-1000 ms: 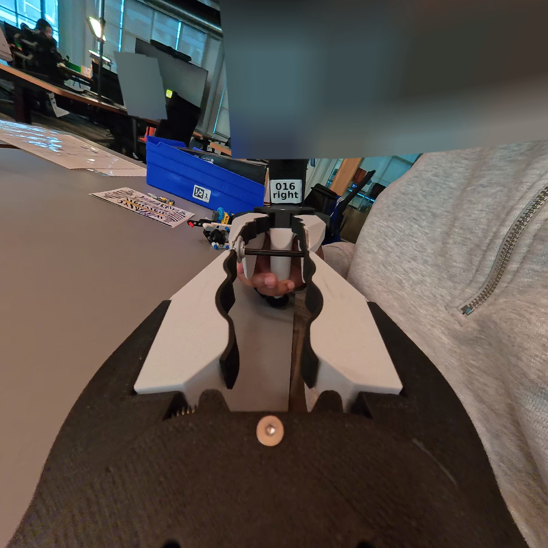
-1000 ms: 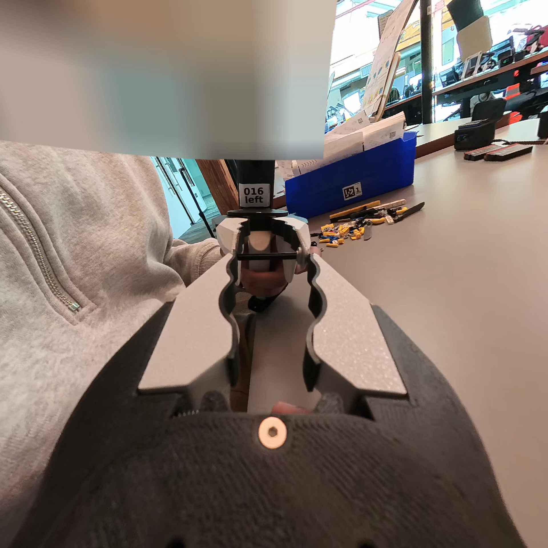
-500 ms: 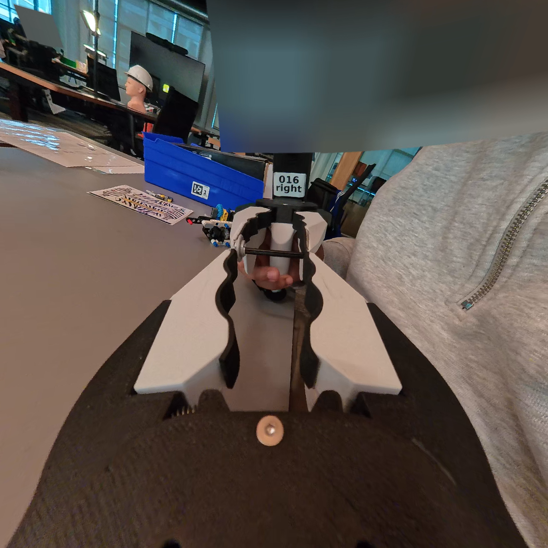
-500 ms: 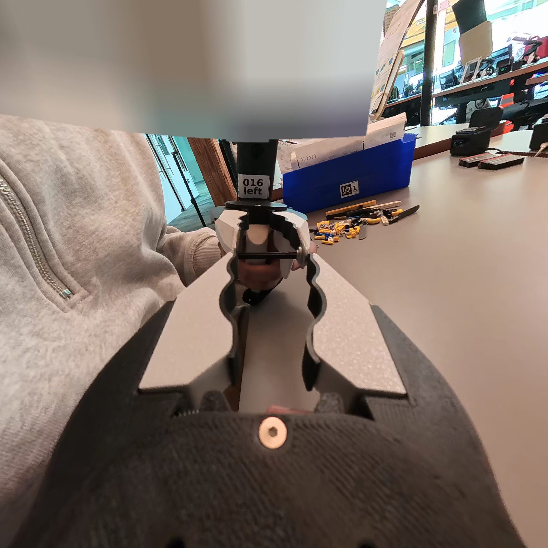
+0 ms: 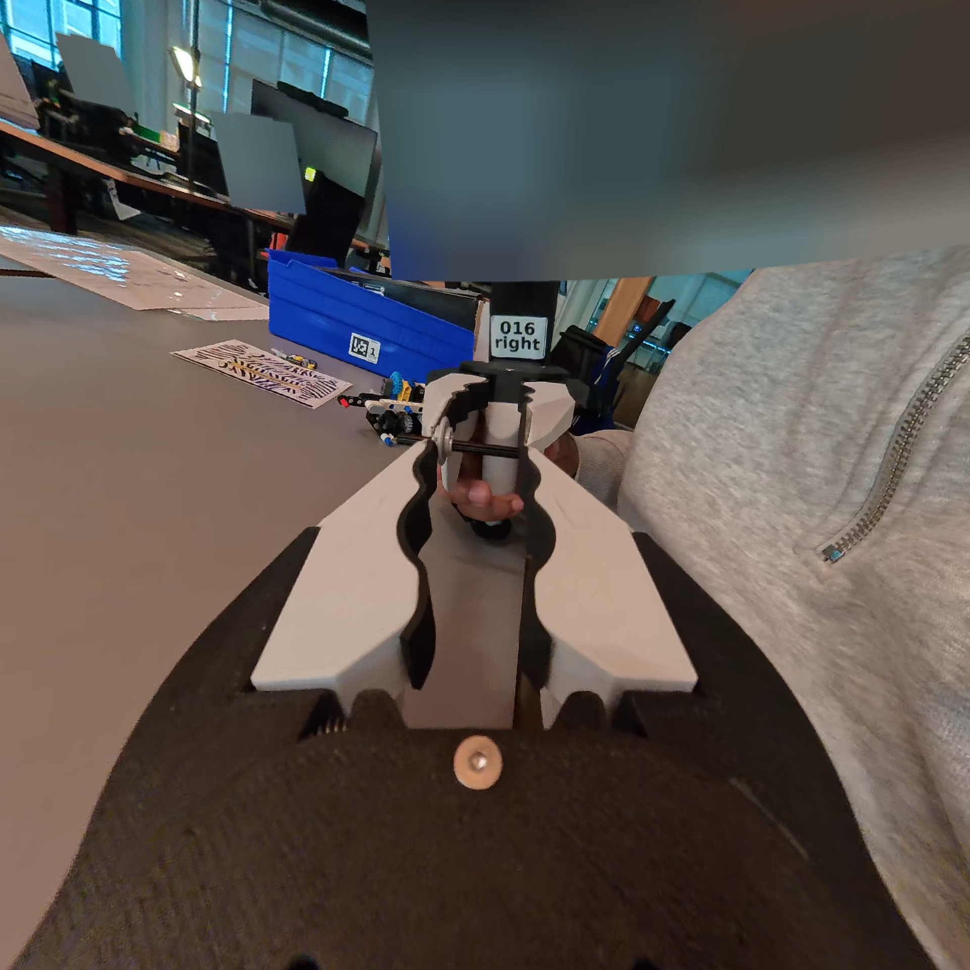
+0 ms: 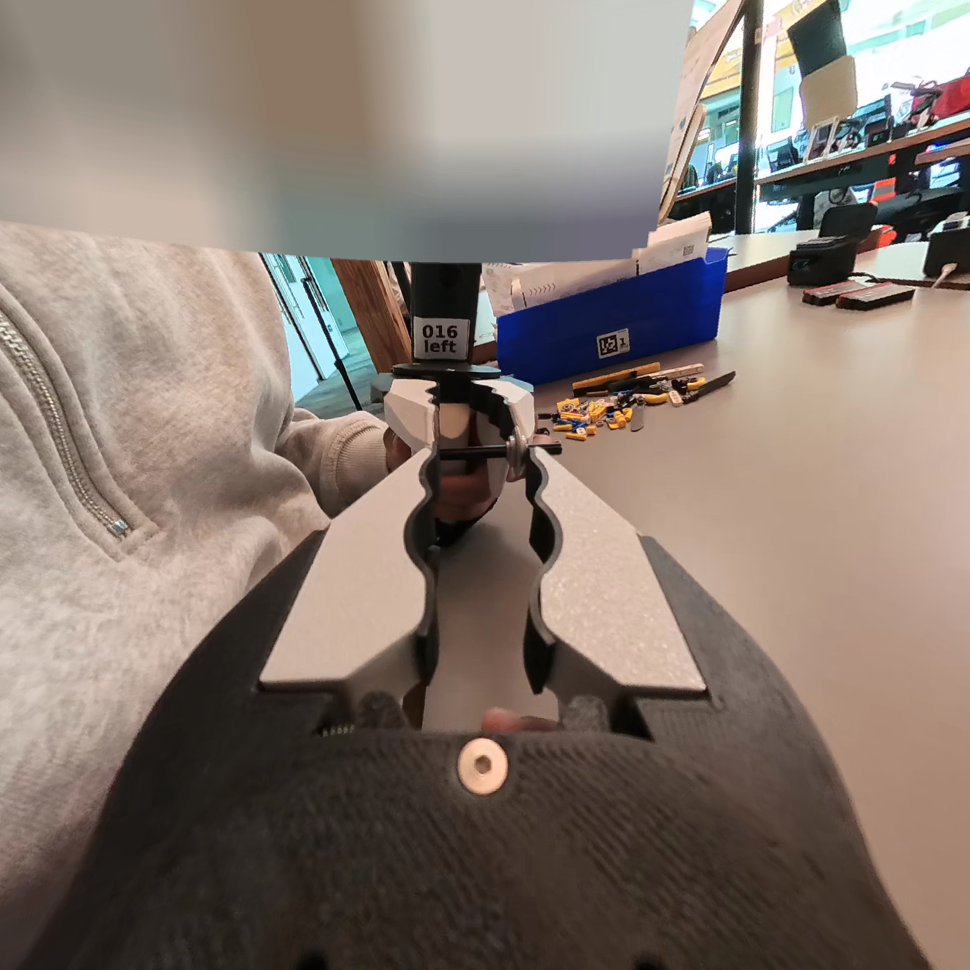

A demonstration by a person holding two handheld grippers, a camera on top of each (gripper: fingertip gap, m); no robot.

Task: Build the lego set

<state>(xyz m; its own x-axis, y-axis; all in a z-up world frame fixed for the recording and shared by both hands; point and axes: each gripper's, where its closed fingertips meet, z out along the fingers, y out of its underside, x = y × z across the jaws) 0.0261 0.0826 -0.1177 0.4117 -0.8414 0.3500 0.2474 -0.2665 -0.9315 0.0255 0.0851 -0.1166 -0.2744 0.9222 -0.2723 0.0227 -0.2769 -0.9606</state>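
Both tools are held tip to tip above the bench point(image 5: 131, 498), close to the person's grey top. The left gripper point(image 5: 480, 454) and right gripper point(image 6: 483, 456) face each other.

A thin black axle point(image 5: 483, 447) lies exactly at their meeting tips; its long axis runs crosswise to both pairs of fingers, level with the bench; a grey disc point(image 5: 443, 443) sits on it towards the bench-side end, and a short stub projects beyond that.

Both pairs of fingers stand apart by roughly the axle's span. Whether either pair clamps the axle, and which one bears it, cannot be told from these views.

The part-built model point(image 5: 396, 412) stands on the bench beyond the right gripper, before the blue bin point(image 5: 336, 320); the loose pieces point(image 6: 603, 414) lie beyond the left gripper.

Judgement: the step in hand is seating the disc along the axle; neither gripper is nearer; any push should run along the axle, as a skewed push could tip it out.
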